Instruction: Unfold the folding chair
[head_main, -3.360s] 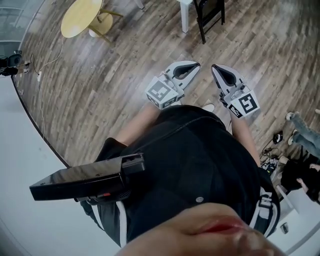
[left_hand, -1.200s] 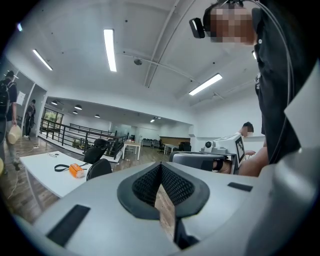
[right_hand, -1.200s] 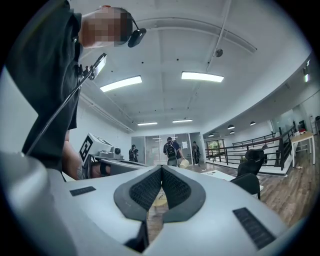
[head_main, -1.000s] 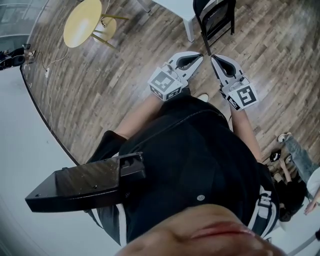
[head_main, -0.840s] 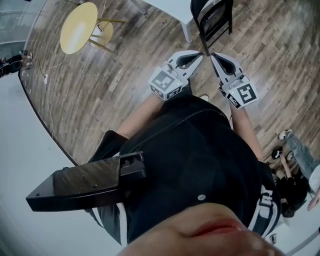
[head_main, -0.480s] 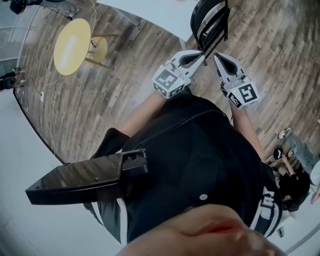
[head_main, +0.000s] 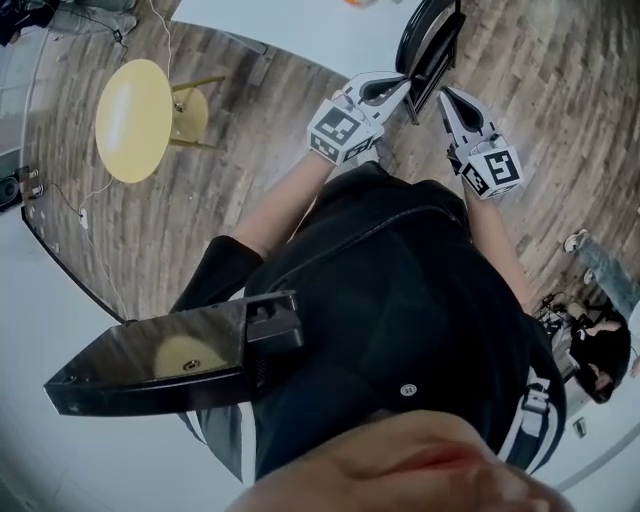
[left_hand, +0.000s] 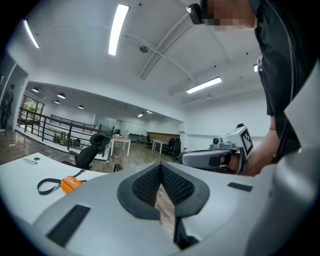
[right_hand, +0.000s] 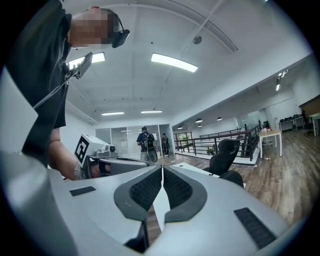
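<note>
1. Change from one second back: the left gripper (head_main: 403, 82) and the right gripper (head_main: 445, 93) sit higher in the head view. The folding chair (head_main: 432, 45), which was then clear of both tips, now lies between them. The yellow round table (head_main: 133, 118) has shifted toward the lower left of that view.
2. Gripper state: the left gripper view shows its two ribbed pads pressed together with nothing between them. The right gripper view shows the same, so both grippers are clenched and empty.
3. Chair position: the chair stands directly ahead of the person. In the head view the left gripper's tip overlaps the chair's left edge, and the right gripper's tip lies just beside its lower right edge. Whether either tip touches the chair cannot be told.
4. Chair orientation: the chair is folded flat and stands upright on the wood floor (head_main: 300, 130), with its long axis running up from the floor. In the head view its feet end is nearest the grippers and its rounded back points toward the top edge.
5. Beyond the chair: a white table (head_main: 290, 25) stands just beside its left side, and the yellow round table stands well apart to the left.
</note>
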